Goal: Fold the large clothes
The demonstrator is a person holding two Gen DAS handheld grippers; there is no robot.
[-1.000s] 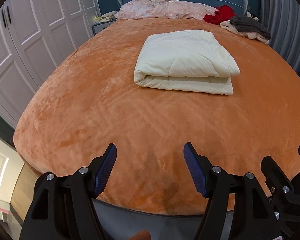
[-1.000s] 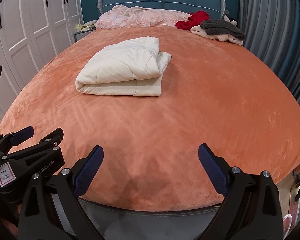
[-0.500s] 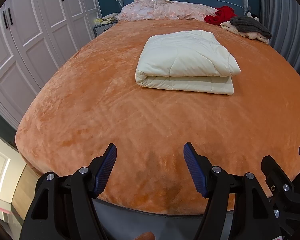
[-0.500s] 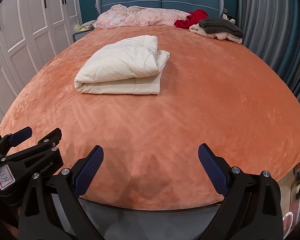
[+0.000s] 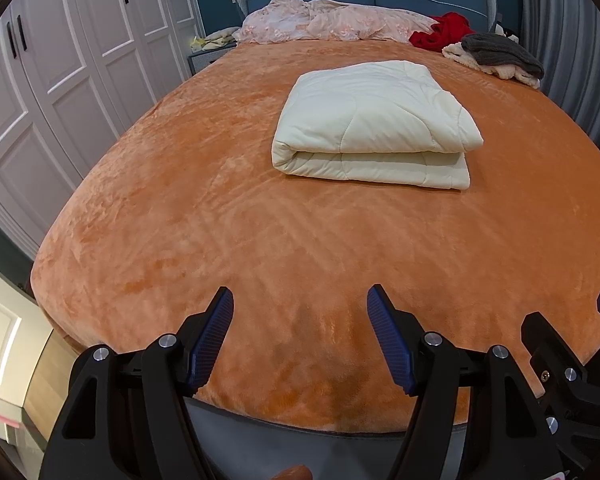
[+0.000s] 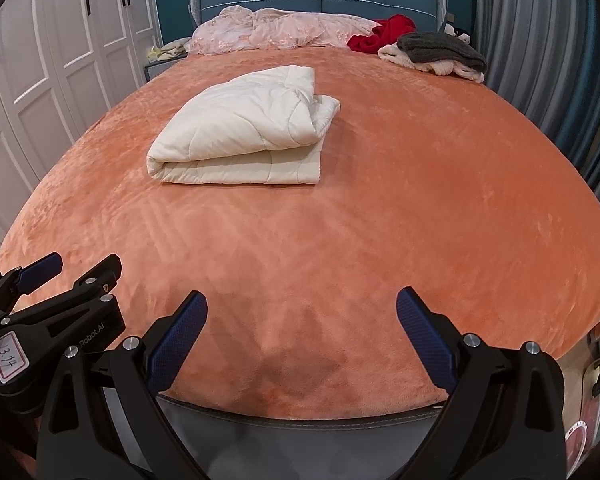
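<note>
Well ahead of both spread jaws, folded cream quilt, orange bedspread.

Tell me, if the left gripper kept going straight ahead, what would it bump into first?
Probably the orange blanket covering the bed, just ahead of the open left gripper; the folded white quilt lies farther on, though depth is unclear.

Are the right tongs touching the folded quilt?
Apart. The right wrist view shows the open right tongs near the bed's foot, with bare orange blanket before the quilt.
</note>
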